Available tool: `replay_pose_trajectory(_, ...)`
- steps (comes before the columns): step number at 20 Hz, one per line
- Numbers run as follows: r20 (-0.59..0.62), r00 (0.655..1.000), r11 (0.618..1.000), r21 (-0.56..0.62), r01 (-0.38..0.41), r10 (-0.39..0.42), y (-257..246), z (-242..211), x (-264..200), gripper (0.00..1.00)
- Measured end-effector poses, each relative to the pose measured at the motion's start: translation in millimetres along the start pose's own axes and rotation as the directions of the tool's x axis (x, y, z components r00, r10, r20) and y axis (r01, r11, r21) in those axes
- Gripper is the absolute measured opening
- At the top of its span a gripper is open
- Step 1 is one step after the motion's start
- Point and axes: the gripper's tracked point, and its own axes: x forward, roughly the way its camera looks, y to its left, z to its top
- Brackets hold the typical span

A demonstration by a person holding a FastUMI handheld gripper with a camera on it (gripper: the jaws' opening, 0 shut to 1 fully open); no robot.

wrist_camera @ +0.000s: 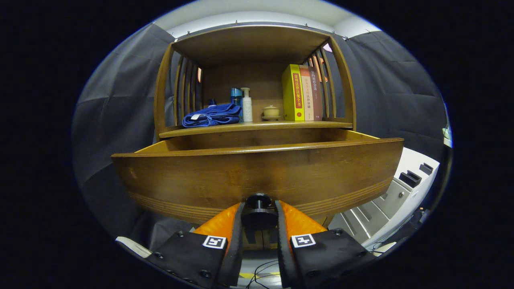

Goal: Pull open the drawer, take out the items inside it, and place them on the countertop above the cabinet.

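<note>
- Gripper view: the gripper (259,218) has both fingers pinching a round dark knob (259,210) on the drawer (257,176) front.
- Smooth brown wood with grooved lines along its lower edge, the drawer stands pulled out from the cabinet (257,40).
- On the countertop (257,126) above lie a folded blue towel (213,115), two bottles (243,102), a small lidded pot (271,111) and upright books (301,93).

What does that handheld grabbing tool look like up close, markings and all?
The two-finger gripper has two long, flat fingers with ribbed inner surfaces, each mounted on a black block fixed with round screws. Each block carries a small square black-and-white tag. Thin dark cables loop below between the blocks.
</note>
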Motion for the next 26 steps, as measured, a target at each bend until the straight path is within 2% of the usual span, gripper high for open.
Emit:
replay_pose_trajectory(4,-0.004,1.0,1.0,-0.007,-0.001,0.001,0,2,0,0.46)
replay_pose_trajectory(9,-0.009,1.0,1.0,-0.014,-0.004,0.003,1,5,1,0.53)
replay_pose_trajectory(13,0.033,0.999,0.999,-0.044,-0.019,0.021,8,18,-7,0.76)
replay_pose_trajectory(17,0.129,0.991,0.998,-0.055,-0.014,0.021,5,77,-26,0.98)
replay_pose_trajectory(19,0.13,0.991,0.997,-0.074,-0.018,0.028,1,111,-26,0.98)
replay_pose_trajectory(23,-0.068,0.995,0.99,-0.11,-0.083,0.076,6,146,11,0.98)
replay_pose_trajectory(26,-0.253,0.962,0.986,-0.106,-0.129,0.099,16,147,48,0.98)
